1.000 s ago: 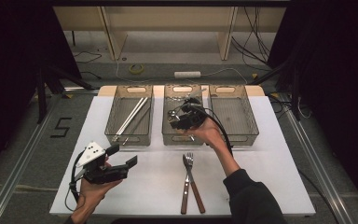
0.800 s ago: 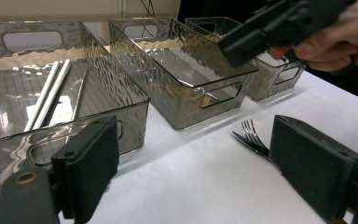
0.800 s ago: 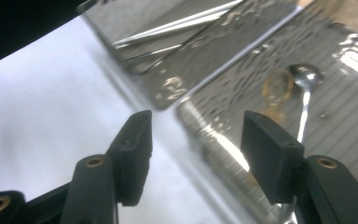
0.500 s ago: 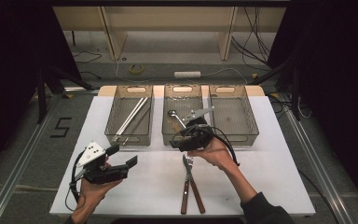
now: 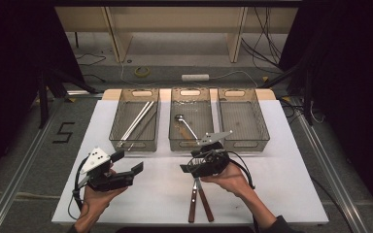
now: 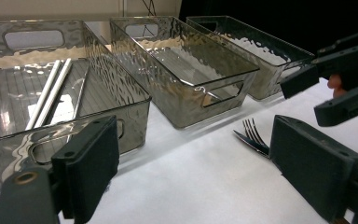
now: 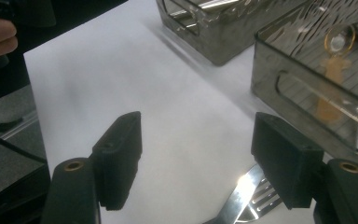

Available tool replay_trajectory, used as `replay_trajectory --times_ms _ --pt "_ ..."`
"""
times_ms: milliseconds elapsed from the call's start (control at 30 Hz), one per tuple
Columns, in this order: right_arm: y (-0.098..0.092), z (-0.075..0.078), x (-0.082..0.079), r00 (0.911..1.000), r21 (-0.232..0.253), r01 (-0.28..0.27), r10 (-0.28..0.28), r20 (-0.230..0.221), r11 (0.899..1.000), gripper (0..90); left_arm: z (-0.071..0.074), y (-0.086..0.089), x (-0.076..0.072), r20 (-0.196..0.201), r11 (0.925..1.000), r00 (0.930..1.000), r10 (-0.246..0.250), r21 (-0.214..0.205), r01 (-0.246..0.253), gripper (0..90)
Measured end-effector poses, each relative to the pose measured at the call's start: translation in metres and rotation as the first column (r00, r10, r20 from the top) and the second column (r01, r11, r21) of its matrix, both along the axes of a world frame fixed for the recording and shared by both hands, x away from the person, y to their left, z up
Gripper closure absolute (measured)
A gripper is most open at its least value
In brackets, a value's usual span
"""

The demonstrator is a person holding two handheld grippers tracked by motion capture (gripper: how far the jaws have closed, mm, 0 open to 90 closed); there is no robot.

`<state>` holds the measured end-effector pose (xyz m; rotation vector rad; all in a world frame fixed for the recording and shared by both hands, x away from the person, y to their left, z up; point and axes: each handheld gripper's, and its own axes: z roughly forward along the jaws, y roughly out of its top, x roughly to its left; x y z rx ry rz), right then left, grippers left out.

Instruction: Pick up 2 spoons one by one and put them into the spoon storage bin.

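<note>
Hovering low over the white table (image 5: pixel 281 184), the right gripper (image 5: pixel 190 166) sits just above the heads of a wooden-handled steel fork (image 5: pixel 194 201) and a matching wooden-handled knife (image 5: pixel 205 204), which lie side by side near the table's front edge with their handles towards the person. Its black jaws have just been opening and now stand wide apart with nothing between them; in the right gripper view the fork's tines (image 7: pixel 256 198) gleam on the cloth below the jaw seen at right, untouched. Off to the person's left, the left gripper (image 5: pixel 128 162) is held above the table, well apart from the cutlery, its jaws likewise spread wide and empty; its own view looks across at the fork (image 6: pixel 251 135) and the other gripper (image 6: pixel 310 95) beyond. Three clear smoky plastic bins stand in a row at the back of the table: the left bin (image 5: pixel 119 141) holds long silver metal straws (image 5: pixel 137 121), the middle bin (image 5: pixel 175 141) holds a steel spoon with a wooden handle (image 5: pixel 186 127) lying at a slant, and the right bin (image 5: pixel 262 136) stands beside them. A grey three-cornered plate tops each gripper, and black cables trail from both back towards the person's hands.
</note>
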<state>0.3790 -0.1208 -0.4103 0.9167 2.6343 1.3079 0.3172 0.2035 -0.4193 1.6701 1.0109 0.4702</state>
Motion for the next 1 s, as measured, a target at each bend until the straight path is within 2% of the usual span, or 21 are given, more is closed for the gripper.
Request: replay_trajectory --times_ms 233,467,700,1000 --pt "-0.002 -0.006 -0.011 0.9996 0.02 -0.022 0.023 -0.02 1.0 31.2 0.0 0.0 0.0 -0.001 1.0 1.0 0.0 0.002 0.0 15.5" --pt "0.001 -0.013 -0.02 0.9982 0.016 -0.047 0.047 -0.036 0.999 29.4 0.0 0.0 0.0 -0.002 1.0 1.0 0.004 0.0 -0.004 15.4" --pt "0.006 -0.02 -0.027 0.996 -0.01 -0.075 0.075 -0.049 0.997 27.9 0.0 0.0 0.0 -0.002 1.0 1.0 0.004 0.0 -0.004 15.5" --pt "0.01 -0.027 -0.035 0.9944 -0.043 -0.084 0.082 -0.067 0.996 24.9 0.0 0.0 0.0 -0.001 1.0 1.0 0.004 -0.001 -0.004 15.5"
